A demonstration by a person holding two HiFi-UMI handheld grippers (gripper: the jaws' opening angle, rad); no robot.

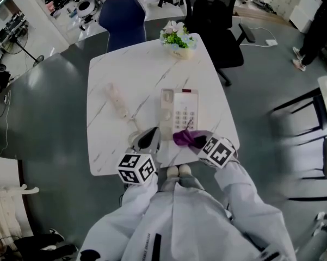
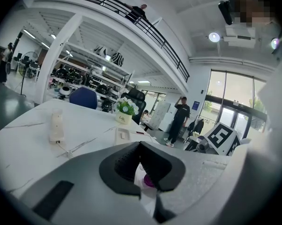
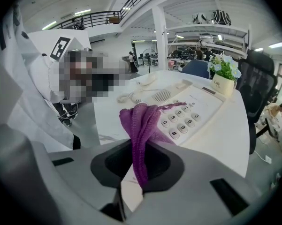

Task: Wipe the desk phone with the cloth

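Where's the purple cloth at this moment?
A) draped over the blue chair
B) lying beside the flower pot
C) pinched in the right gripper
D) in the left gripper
C: the purple cloth hangs clamped between the jaws of the right gripper, by the desk phone.

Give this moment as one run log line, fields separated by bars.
left gripper: shut, empty | right gripper: shut on cloth | cloth: at desk phone keypad's near edge
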